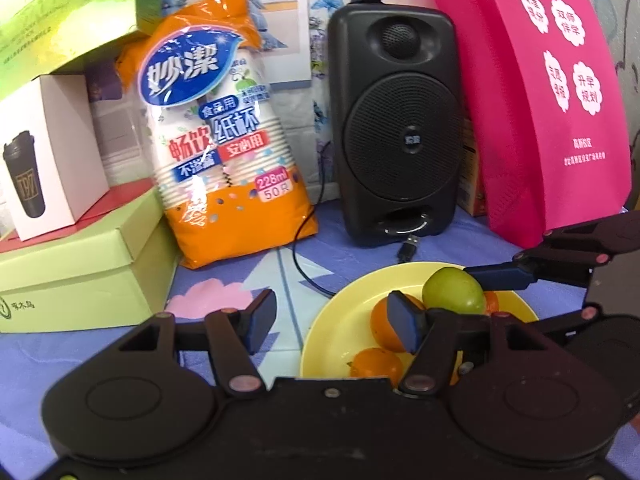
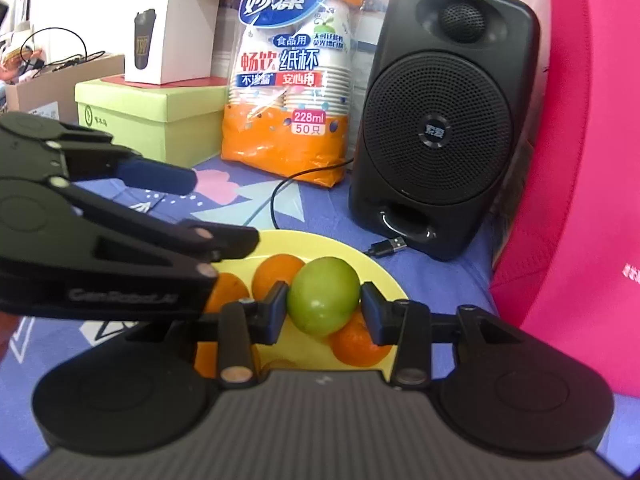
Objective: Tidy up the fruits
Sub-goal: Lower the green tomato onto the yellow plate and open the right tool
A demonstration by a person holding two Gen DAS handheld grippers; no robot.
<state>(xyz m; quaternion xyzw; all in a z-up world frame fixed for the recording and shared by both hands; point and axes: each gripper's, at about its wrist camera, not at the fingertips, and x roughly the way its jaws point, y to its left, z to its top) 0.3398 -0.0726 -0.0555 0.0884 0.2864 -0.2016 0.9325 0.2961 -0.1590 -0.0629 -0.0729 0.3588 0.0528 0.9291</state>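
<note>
Right gripper (image 2: 323, 312) clamps green fruit (image 2: 323, 295) between pads, over yellow plate (image 2: 380, 276). Oranges (image 2: 276, 274) lie on plate below and behind fruit. Left gripper (image 1: 338, 326) spread, empty, at plate's near-left edge. Judgement: task near done; green fruit not yet released.

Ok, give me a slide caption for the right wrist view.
Right gripper holds a green fruit over oranges on a yellow plate, beside the open left gripper.
</note>
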